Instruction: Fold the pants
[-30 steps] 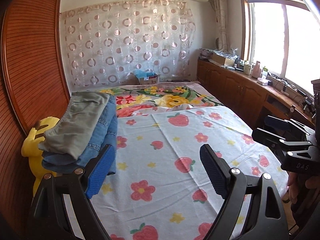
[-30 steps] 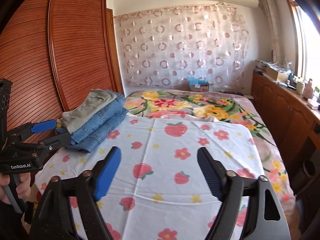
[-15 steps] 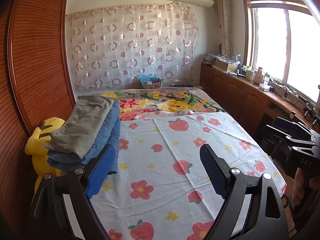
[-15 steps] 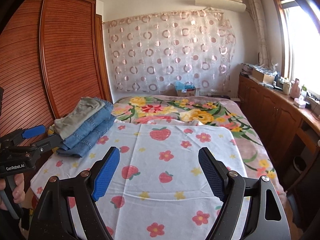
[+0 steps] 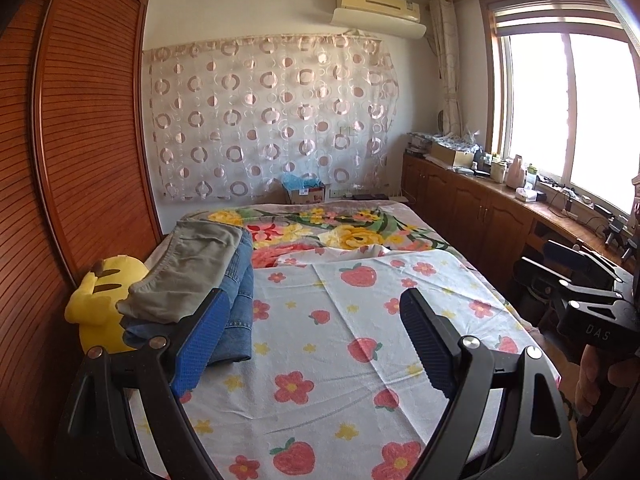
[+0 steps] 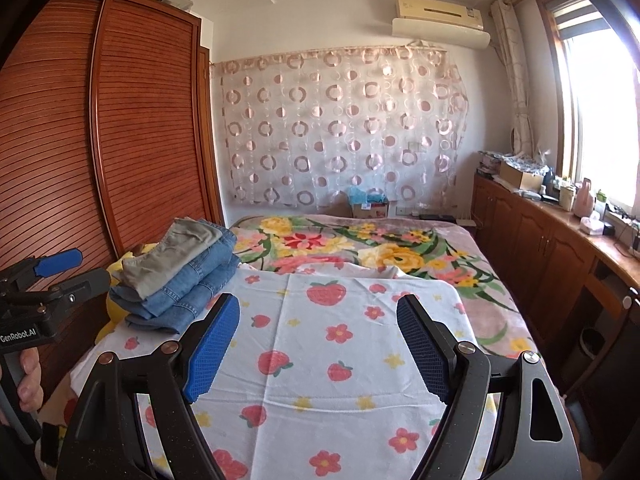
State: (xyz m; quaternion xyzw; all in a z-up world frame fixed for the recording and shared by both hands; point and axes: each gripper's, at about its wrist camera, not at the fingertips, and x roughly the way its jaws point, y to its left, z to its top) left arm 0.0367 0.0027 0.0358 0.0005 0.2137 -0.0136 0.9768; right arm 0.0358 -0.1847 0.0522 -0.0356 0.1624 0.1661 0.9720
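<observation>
A stack of folded pants lies at the left edge of the bed: grey-green pants (image 5: pixel 192 268) on top of blue jeans (image 5: pixel 240 300). The stack also shows in the right wrist view (image 6: pixel 180 272). My left gripper (image 5: pixel 312 340) is open and empty, held above the strawberry sheet (image 5: pixel 332 360), just right of the stack. My right gripper (image 6: pixel 318 344) is open and empty above the same sheet (image 6: pixel 320 360). Each gripper shows at the edge of the other's view.
A yellow plush toy (image 5: pixel 100 304) sits between the stack and the wooden wardrobe (image 5: pixel 80 160) on the left. A floral blanket (image 5: pixel 340 232) covers the far bed. Wooden cabinets (image 5: pixel 480 212) with clutter run under the window at right.
Both grippers have tilted up and drawn back; the views now show more wall and ceiling. Both stay open and empty. The pants stack has not moved.
</observation>
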